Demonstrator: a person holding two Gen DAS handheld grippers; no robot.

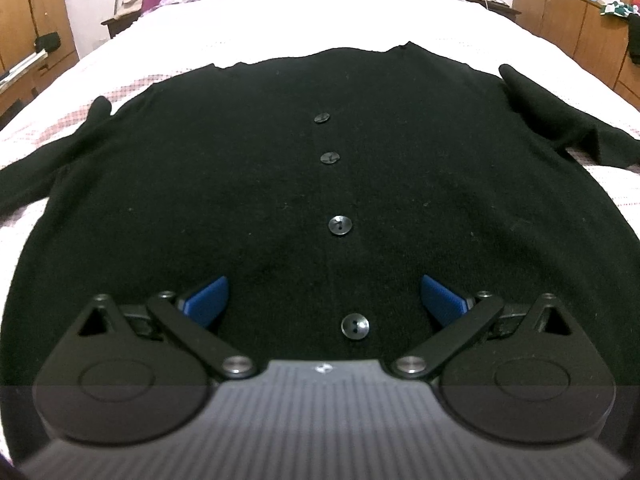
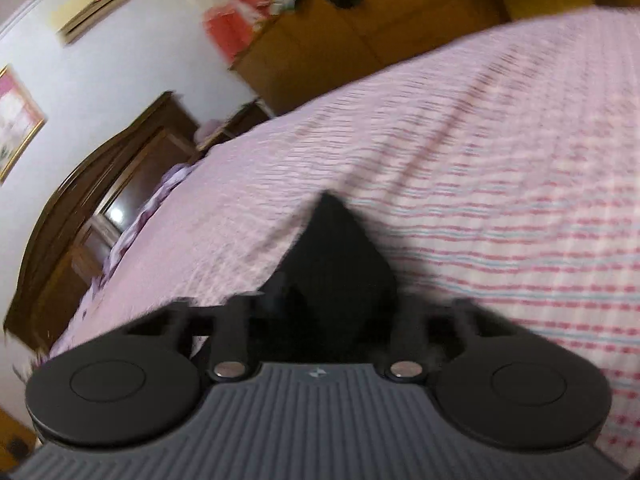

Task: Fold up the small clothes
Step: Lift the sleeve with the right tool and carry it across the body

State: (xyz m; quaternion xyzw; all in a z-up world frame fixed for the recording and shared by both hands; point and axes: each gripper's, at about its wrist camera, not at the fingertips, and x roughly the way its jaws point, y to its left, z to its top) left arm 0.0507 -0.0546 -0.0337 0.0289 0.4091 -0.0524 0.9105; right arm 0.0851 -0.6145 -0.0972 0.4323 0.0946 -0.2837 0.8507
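A black buttoned cardigan (image 1: 320, 184) lies flat on the bed, front side up, with a row of dark buttons (image 1: 340, 225) down its middle and a sleeve spread to each side. My left gripper (image 1: 324, 300) hovers open over its near part, blue fingers (image 1: 208, 300) wide apart on either side of the nearest button (image 1: 355, 326). In the blurred right wrist view, my right gripper (image 2: 324, 304) is shut on a fold of black cardigan fabric (image 2: 332, 256), which rises to a point above the striped bedspread. Its fingers are hidden by the cloth.
The bed (image 1: 280, 20) has a white and pink striped cover (image 2: 500, 184). A dark wooden headboard (image 2: 100, 184) and pillows stand at the far end. Wooden cabinets (image 1: 568, 16) with clothes on top line the right side, and a nightstand (image 1: 120, 20) stands at the left.
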